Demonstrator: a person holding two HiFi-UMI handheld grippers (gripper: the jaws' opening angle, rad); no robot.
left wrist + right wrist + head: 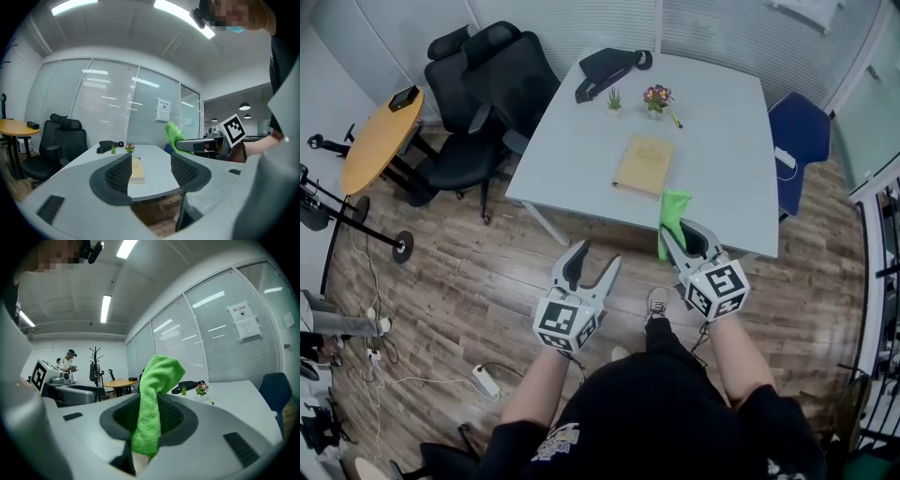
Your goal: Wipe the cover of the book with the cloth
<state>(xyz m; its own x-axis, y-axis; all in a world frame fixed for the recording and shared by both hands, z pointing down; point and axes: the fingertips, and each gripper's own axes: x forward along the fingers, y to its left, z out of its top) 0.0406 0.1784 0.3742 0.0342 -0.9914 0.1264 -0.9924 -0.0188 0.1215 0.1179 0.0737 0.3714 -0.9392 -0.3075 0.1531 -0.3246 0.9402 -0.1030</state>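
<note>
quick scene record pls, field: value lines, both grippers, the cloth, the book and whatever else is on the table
left gripper: open, empty, short of the table's near edge
right gripper: shut on the green cloth, which hangs from its jaws
book: tan, closed, flat on the white table
cloth vs book: apart, cloth held near the table's near edge
also on table: black bag, two small potted plants, pen
task stage: wiping not yet begun

Book point(138, 172): in the left gripper view its left part sits behind a jaw of the left gripper point(150, 174) — only a strip of cover and edge shows.
Cover markings (head view): too small to tell.
Cloth point(154, 394): lower end vanishes between the right gripper's point(149, 423) clamped jaws.
Notice point(244, 322) on the far glass wall point(197, 348): print unreadable.
</note>
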